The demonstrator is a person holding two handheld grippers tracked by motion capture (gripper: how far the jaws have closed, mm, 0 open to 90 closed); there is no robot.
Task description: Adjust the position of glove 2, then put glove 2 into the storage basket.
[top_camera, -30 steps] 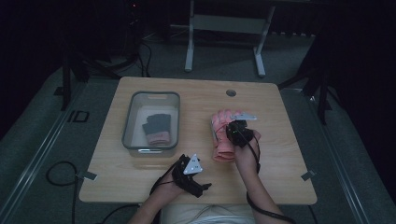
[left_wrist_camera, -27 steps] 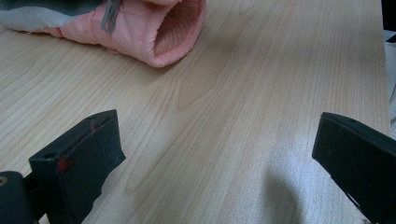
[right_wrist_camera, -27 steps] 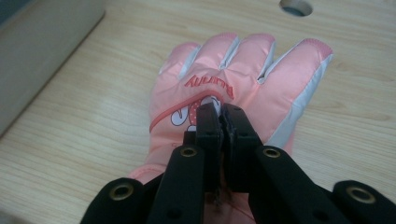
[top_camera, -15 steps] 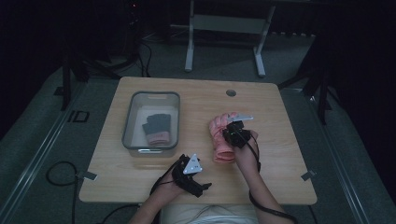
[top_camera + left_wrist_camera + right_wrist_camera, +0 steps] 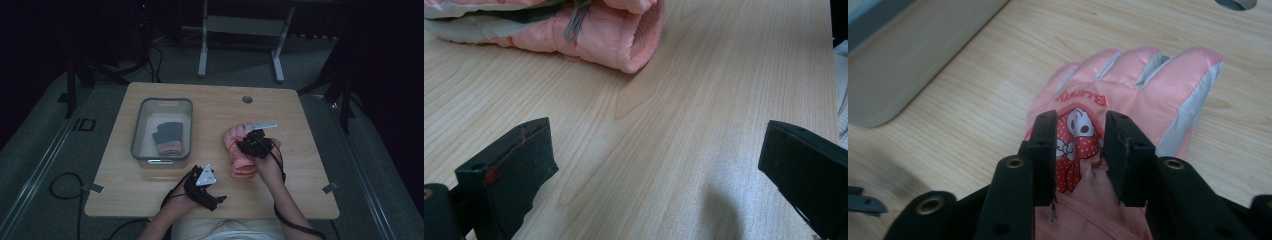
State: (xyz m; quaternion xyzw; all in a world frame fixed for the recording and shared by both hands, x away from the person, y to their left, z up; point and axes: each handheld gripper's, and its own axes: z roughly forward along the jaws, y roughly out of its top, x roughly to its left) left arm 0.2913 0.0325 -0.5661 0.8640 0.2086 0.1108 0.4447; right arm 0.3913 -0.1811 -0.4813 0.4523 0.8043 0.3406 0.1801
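Lying flat on the bench (image 5: 300, 190), the pink glove (image 5: 239, 152) is in the right half, about midway between the far edge and the near edge, with its finger tips pointing to the far edge. The right gripper (image 5: 1079, 131) is directly above the back of the glove; its fingers (image 5: 1044, 145) have just been opening and now stand a little apart, with the red dotted picture on the glove between them, and the pads do not press on the cloth. The left gripper (image 5: 654, 165) rests near the near edge, left of the glove's cuff, its fingers (image 5: 514, 165) wide apart over bare wood and holding nothing. A clear plastic bin (image 5: 137, 135) stands in the left half of the bench, well apart from the glove, and a dark glove (image 5: 167, 139) with a pink cuff lies inside it.
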